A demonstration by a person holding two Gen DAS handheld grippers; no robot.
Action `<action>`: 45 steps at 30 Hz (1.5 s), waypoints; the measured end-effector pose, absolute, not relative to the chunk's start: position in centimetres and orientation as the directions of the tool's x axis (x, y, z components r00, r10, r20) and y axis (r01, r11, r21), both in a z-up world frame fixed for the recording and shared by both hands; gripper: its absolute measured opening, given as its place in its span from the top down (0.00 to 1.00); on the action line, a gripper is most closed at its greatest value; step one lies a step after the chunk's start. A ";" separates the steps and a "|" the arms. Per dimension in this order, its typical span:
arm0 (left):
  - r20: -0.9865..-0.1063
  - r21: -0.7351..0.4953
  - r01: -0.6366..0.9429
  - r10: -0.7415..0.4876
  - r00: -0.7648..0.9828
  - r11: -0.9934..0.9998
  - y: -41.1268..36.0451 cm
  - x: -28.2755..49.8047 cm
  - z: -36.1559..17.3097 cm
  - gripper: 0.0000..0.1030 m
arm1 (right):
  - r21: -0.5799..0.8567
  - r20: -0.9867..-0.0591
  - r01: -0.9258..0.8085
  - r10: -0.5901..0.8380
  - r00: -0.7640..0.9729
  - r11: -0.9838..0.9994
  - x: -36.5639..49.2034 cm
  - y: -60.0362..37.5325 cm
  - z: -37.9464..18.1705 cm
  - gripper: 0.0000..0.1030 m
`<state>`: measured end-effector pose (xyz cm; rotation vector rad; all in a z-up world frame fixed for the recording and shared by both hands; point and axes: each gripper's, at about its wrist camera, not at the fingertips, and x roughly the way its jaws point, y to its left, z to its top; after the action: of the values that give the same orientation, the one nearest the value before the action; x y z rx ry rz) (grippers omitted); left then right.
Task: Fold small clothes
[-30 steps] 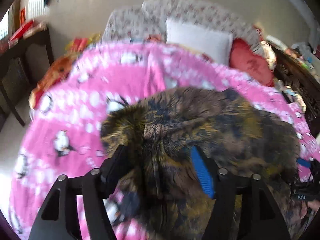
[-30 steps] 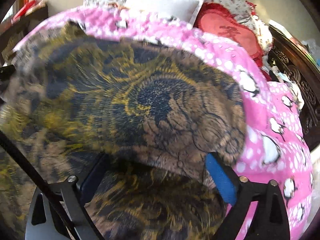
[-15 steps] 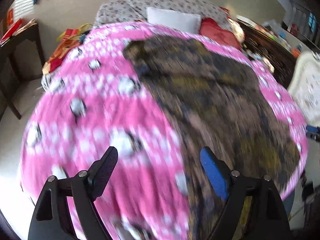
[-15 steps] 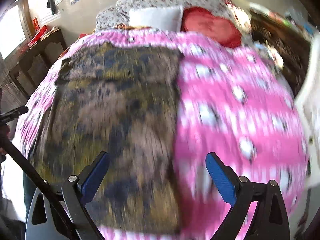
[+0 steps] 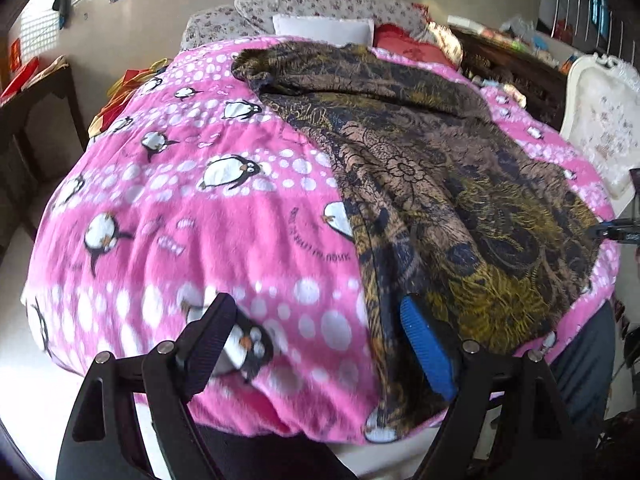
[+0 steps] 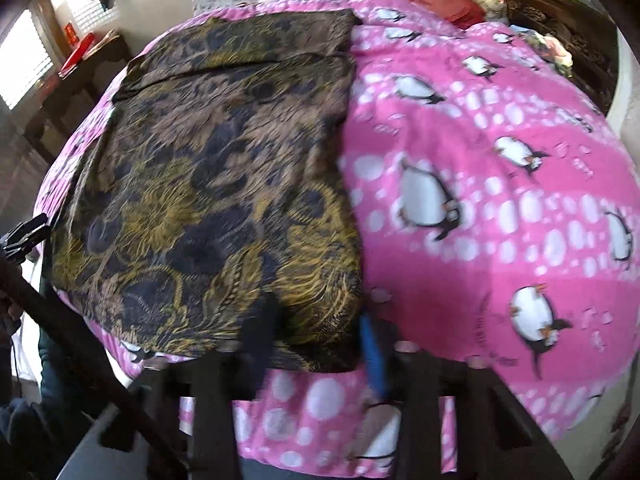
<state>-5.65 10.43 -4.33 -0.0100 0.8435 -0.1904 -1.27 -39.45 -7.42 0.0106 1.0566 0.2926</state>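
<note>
A dark brown, gold and navy patterned garment (image 5: 440,168) lies spread flat on the pink penguin blanket (image 5: 200,208), its far end folded over. My left gripper (image 5: 316,344) is open and empty, above the garment's near left edge. In the right wrist view the garment (image 6: 216,184) fills the left half of the blanket (image 6: 500,200). My right gripper (image 6: 316,344) is blurred; its jaws are partly closed, one on each side of the garment's near right corner, with a gap still between them.
A white pillow (image 5: 320,30) and a red cushion (image 5: 408,46) lie at the bed's head. A dark wooden table (image 5: 36,120) stands to the left. A white padded chair (image 5: 600,128) and a cluttered dark cabinet (image 5: 512,68) stand to the right.
Both grippers let go of the garment and pulled back toward the near edge of the bed. The garment now lies flat. The right jaws have narrowed around its near corner.
</note>
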 end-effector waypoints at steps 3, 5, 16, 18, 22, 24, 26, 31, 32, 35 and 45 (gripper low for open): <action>-0.731 -0.094 0.175 -0.187 0.656 0.980 10.5 -6.5 -4.9 0.19 | 0.179 -0.836 -0.240 0.276 0.475 0.954 -1.7 -39.5 -8.0 0.82; -0.739 -0.095 0.191 -0.197 0.644 0.977 10.0 -6.7 -5.4 0.19 | 0.212 -0.825 -0.229 0.299 0.479 0.950 -1.8 -39.8 -8.5 0.82; -0.730 -0.196 0.252 -0.313 0.608 0.948 8.1 -8.2 -6.1 0.27 | 0.222 -0.792 -0.220 0.307 0.528 0.950 -2.3 -39.9 -8.7 0.82; -0.726 -0.225 0.235 -0.324 0.606 0.945 8.2 -8.4 -6.2 0.31 | 0.232 -0.787 -0.215 0.313 0.531 0.949 -2.3 -40.0 -8.7 0.82; -0.727 -0.267 0.239 -0.358 0.587 0.934 7.9 -8.8 -6.4 0.52 | 0.251 -0.780 -0.201 0.321 0.537 0.947 -2.2 -40.3 -8.9 0.81; -0.725 -0.305 0.238 -0.387 0.569 0.922 8.1 -8.6 -6.6 0.60 | 0.258 -0.777 -0.194 0.323 0.541 0.946 -2.2 -40.4 -9.0 0.80; -0.714 -0.360 0.231 -0.426 0.556 0.904 8.6 -8.6 -6.9 0.62 | 0.248 -0.779 -0.196 0.315 0.542 0.949 -2.2 -40.2 -8.9 0.80; -0.660 -0.490 0.225 -0.527 0.536 0.842 9.3 -8.5 -7.0 0.81 | 0.251 -0.781 -0.201 0.320 0.536 0.947 -2.1 -40.2 -8.9 0.79; -0.663 -0.487 0.213 -0.517 0.542 0.847 9.3 -8.4 -7.0 0.93 | 0.258 -0.780 -0.199 0.325 0.535 0.945 -2.0 -40.3 -8.9 0.79; -0.669 -0.486 0.174 -0.492 0.557 0.857 9.7 -8.3 -6.9 0.94 | 0.285 -0.783 -0.182 0.338 0.522 0.941 -1.9 -40.7 -8.6 0.79; -0.431 -0.428 0.272 -0.459 0.777 0.862 11.0 -8.2 3.7 0.94 | 0.402 -0.598 -0.233 0.447 0.666 0.885 -2.1 -42.4 -0.1 0.93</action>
<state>-8.17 10.96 3.66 -0.3557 0.5529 -0.4048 -2.06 -42.42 -0.11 0.3045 0.7502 0.3907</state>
